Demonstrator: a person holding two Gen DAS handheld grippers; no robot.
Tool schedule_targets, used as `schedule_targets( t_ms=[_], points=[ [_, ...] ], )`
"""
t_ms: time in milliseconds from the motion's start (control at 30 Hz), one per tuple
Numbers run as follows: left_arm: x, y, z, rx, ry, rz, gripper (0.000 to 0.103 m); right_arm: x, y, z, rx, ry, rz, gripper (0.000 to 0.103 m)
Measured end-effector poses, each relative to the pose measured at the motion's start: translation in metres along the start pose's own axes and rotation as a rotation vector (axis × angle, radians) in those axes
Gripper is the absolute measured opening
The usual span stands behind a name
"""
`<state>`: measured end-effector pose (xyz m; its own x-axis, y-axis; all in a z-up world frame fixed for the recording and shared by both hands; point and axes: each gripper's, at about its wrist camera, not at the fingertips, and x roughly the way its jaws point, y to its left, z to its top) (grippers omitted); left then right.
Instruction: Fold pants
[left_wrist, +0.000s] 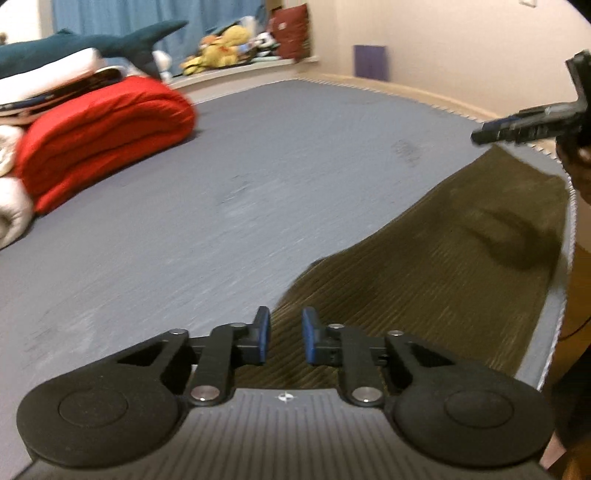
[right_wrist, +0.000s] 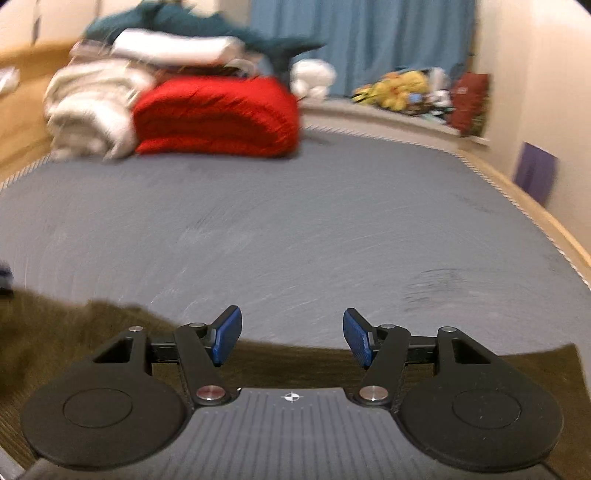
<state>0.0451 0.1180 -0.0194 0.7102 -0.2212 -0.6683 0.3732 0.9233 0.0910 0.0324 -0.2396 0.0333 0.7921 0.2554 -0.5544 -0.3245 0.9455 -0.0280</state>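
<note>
Olive-brown corduroy pants (left_wrist: 436, 266) lie flat along the near edge of a grey bed (left_wrist: 258, 177). My left gripper (left_wrist: 286, 334) hovers over the pants' edge, its blue-padded jaws a small gap apart with nothing between them. My right gripper shows at the far right of the left wrist view (left_wrist: 480, 134), above the far end of the pants. In the right wrist view the right gripper (right_wrist: 291, 332) is wide open and empty, above the pants (right_wrist: 110, 332) where they meet the grey bed (right_wrist: 295, 221).
A folded red blanket (left_wrist: 107, 133) and white bedding (right_wrist: 92, 107) with a plush shark (left_wrist: 92, 44) sit at the head of the bed. Stuffed toys (right_wrist: 402, 88) line a window ledge. The wooden bed frame (right_wrist: 535, 206) and wall bound the far side.
</note>
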Motion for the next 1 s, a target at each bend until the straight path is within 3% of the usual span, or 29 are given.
schedule_targets(
  t_ms=[167, 267, 400, 500, 567, 667, 733, 1000],
  points=[
    [0.043, -0.024, 0.021, 0.009, 0.018, -0.056, 0.015, -0.063, -0.083, 0.011, 0.183, -0.077, -0.11, 0.061],
    [0.073, -0.024, 0.019, 0.02, 0.078, -0.076, 0.015, -0.094, -0.147, 0.0, 0.319, -0.099, -0.231, 0.06],
    [0.125, -0.007, 0.001, -0.049, 0.272, 0.011, 0.017, -0.119, -0.229, -0.051, 0.549, -0.074, -0.379, 0.06],
    [0.127, -0.003, 0.004, -0.105, 0.282, 0.001, 0.017, -0.117, -0.284, -0.108, 0.793, 0.011, -0.459, 0.061],
    [0.118, -0.003, 0.011, -0.144, 0.27, 0.001, 0.021, -0.112, -0.314, -0.146, 1.022, 0.076, -0.441, 0.061],
    [0.103, -0.009, 0.024, -0.154, 0.212, -0.035, 0.023, -0.107, -0.334, -0.183, 1.217, 0.112, -0.393, 0.061],
    [0.098, -0.009, 0.027, -0.162, 0.197, -0.039, 0.028, -0.102, -0.337, -0.188, 1.226, 0.116, -0.388, 0.061],
    [0.102, -0.014, 0.023, -0.139, 0.206, -0.016, 0.028, -0.077, -0.35, -0.21, 1.28, 0.154, -0.349, 0.061]
  ],
)
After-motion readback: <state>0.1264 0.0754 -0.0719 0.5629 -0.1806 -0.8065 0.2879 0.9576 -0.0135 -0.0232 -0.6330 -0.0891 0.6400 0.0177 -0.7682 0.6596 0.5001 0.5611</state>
